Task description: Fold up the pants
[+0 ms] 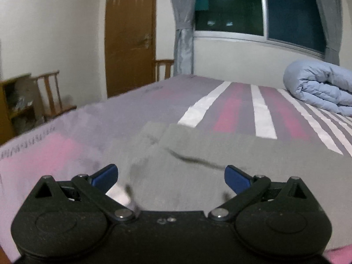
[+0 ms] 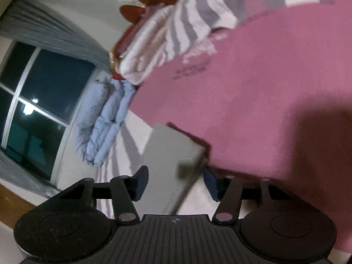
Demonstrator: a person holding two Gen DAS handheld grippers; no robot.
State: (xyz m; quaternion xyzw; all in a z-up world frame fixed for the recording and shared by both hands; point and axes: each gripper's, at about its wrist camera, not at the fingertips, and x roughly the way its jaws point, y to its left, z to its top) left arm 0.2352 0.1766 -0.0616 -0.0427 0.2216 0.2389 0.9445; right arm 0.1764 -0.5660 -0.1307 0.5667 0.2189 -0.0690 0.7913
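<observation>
Grey pants (image 1: 220, 154) lie on the bed, spread from the left wrist view's middle to its right edge, with a dark crease across them. My left gripper (image 1: 171, 177) is open just above the pants, its blue pads (image 1: 105, 176) wide apart and empty. In the tilted, blurred right wrist view a grey corner of the pants (image 2: 173, 151) lies between and beyond my right gripper (image 2: 175, 183). That gripper is open; its dark blue pads (image 2: 140, 182) stand on either side of the cloth edge, not closed on it.
The bed has a pink, grey and white striped sheet (image 1: 264, 110). A folded light-blue duvet (image 1: 319, 85) lies at the far right. A striped pillow (image 2: 176, 33) lies beyond the pink sheet. Wooden chairs (image 1: 52, 92), a door and a window stand past the bed.
</observation>
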